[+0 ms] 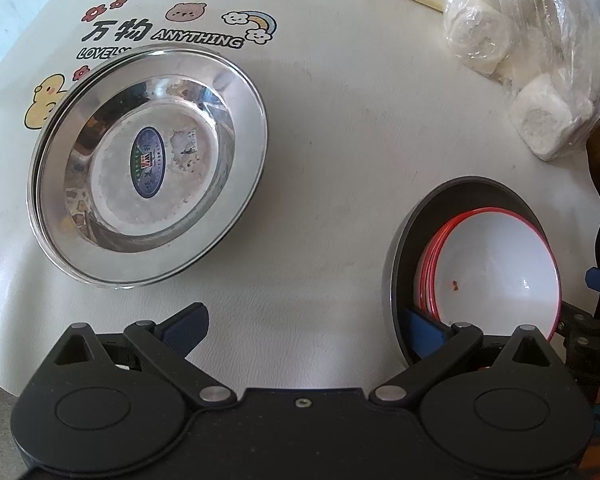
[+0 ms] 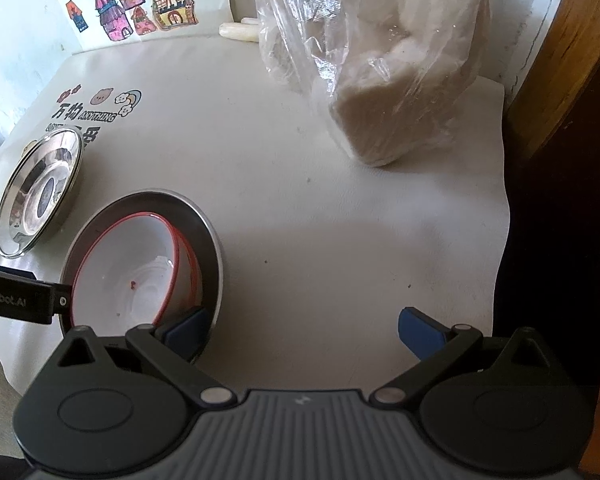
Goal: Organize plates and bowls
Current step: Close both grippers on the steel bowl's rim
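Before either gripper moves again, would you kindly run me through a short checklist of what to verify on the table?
1. Left gripper open, holding nothing: ok.
2. Right gripper open, holding nothing: ok.
3. White red-rimmed bowls nested inside the dark metal-rimmed pan: ok.
4. Shiny stainless steel plates stacked flat, apart from the pan: ok.
5. Clear plastic bag of white blocks away from both stacks: ok.
6. Number of plates in the steel stack: cannot tell.

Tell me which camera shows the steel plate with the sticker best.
The left wrist view: the steel plate fills its left half, nearly face-on, sticker and whole rim visible. The right wrist view shows it small and squashed at the left edge, its sticker only a dark patch.
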